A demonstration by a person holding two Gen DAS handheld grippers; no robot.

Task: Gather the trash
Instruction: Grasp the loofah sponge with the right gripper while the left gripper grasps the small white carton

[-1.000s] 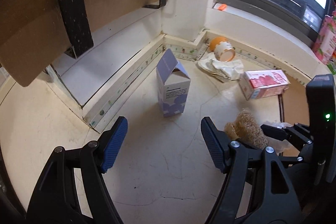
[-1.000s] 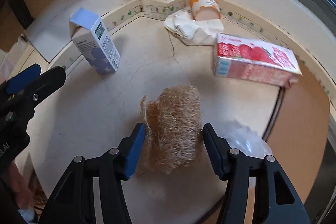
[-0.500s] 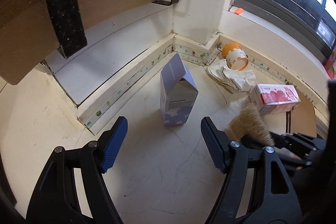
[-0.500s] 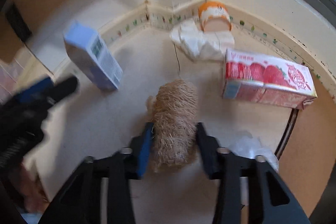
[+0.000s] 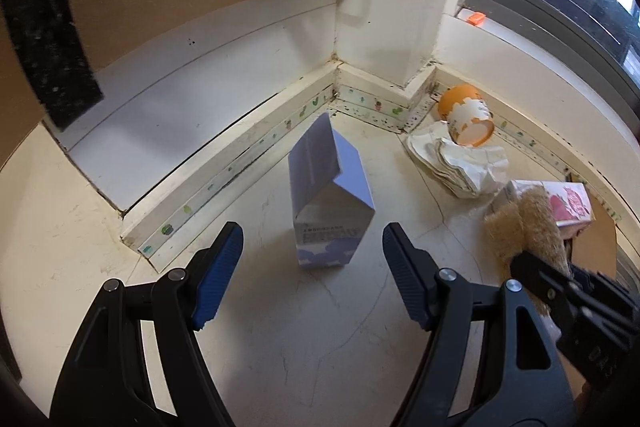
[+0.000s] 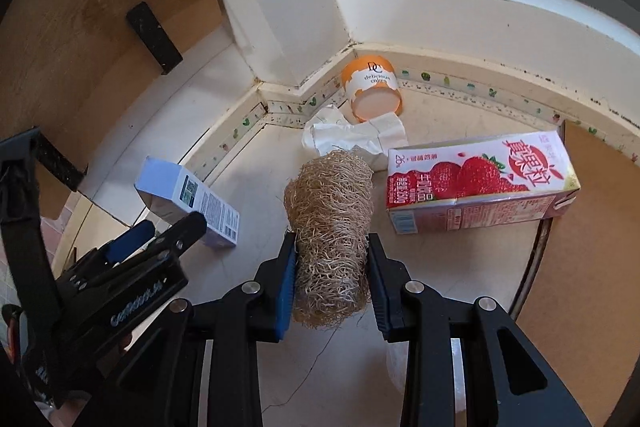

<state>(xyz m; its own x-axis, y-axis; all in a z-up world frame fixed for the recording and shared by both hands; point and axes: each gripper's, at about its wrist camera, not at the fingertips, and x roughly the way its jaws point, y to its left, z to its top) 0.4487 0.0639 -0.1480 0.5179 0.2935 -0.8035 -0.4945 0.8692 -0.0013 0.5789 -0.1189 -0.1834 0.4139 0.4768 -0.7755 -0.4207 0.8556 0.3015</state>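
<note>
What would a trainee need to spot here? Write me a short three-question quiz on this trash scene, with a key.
1. True or false: the right gripper has its jaws closed on the loofah scrubber.
2. Which item stands upright on the floor? A) blue carton B) strawberry carton C) orange cup
3. What does the orange cup's open mouth rest against?

Key: 1 true. 2 A; the other two lie on their sides. 3 The crumpled white paper.

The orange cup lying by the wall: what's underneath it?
The orange cup lies tipped on crumpled white paper. The floor beneath that paper is covered.
</note>
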